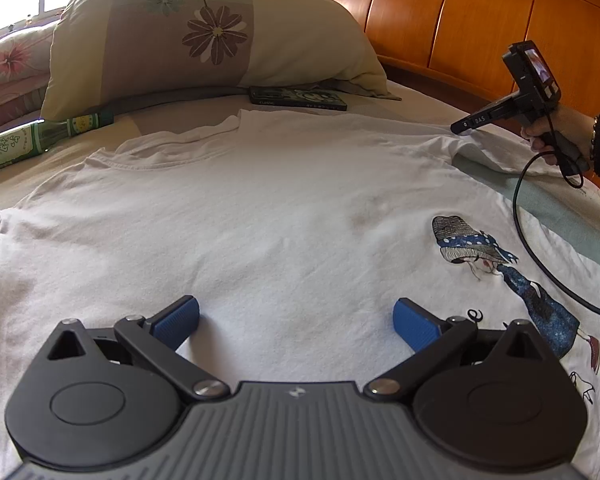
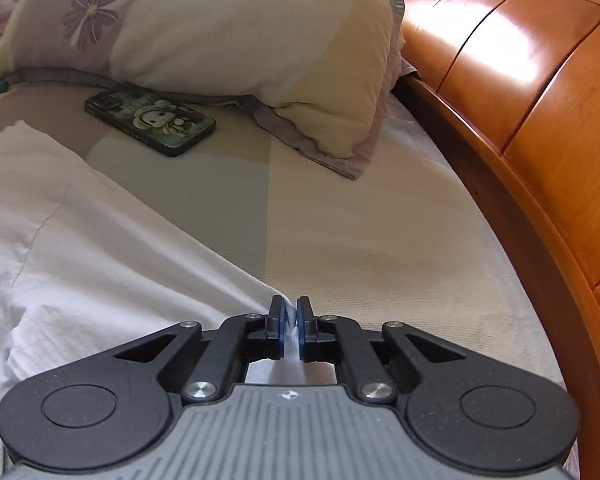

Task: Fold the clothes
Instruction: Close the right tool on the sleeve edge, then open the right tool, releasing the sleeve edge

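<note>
My right gripper (image 2: 291, 318) is pinched on the sleeve edge of the white T-shirt (image 1: 260, 216), its own body hiding most of the caught fold, and the shirt's hem runs out of sight under my left gripper (image 1: 296, 322), whose jaws hang wide over the cloth. The shirt lies flat on the bed (image 2: 360, 220), with bare sheet between the sleeve and the wooden headboard (image 2: 520, 80). The pillow (image 1: 204, 28) reads "DREAMCITY" upside down; the green bottle (image 1: 28, 142) label and phone (image 2: 150, 122) case lettering I can't make out.
</note>
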Demonstrator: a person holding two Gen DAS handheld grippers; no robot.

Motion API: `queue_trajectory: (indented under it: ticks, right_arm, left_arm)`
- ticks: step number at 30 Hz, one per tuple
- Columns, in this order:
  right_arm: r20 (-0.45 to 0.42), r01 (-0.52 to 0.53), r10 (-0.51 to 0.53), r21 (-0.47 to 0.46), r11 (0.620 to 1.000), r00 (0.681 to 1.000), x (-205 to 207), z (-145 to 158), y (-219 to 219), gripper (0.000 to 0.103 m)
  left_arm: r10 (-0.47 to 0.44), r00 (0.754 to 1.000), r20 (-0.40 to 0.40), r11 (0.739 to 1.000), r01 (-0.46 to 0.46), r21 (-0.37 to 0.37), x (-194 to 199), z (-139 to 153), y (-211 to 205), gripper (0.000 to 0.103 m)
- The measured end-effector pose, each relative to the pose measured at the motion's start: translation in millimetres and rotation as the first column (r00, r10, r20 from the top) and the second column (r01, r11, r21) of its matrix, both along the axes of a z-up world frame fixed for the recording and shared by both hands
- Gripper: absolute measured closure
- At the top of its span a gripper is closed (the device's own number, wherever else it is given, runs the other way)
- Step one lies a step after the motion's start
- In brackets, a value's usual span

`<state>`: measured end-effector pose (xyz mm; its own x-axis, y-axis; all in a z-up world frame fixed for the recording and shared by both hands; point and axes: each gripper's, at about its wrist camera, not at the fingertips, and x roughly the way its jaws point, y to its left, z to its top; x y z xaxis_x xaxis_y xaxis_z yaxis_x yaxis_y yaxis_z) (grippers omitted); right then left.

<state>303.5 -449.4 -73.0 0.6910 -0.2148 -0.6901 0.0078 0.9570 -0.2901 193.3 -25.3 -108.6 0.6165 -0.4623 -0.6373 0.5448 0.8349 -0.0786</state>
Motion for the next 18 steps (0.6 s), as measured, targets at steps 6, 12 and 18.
queue_trajectory:
  ticks: [6,12,18]
  right_arm:
    - [0.026,-0.017,0.013,0.152,0.988,1.0,-8,25,31,0.078]
    - [-0.094,0.021,0.016,0.379,0.925,0.995,31,4,59,0.077]
    - [-0.054,0.083,-0.069,0.328,0.941,0.996,75,-12,60,0.075]
  left_arm:
    - [0.0,1.0,0.001,1.0,0.0,0.001,0,0,-1,0.001]
    - [-0.001,1.0,0.001,1.0,0.001,0.001,0,-1,0,0.001]
    - [-0.008,1.0,-0.003,1.0,0.008,-0.002,0,0,1,0.001]
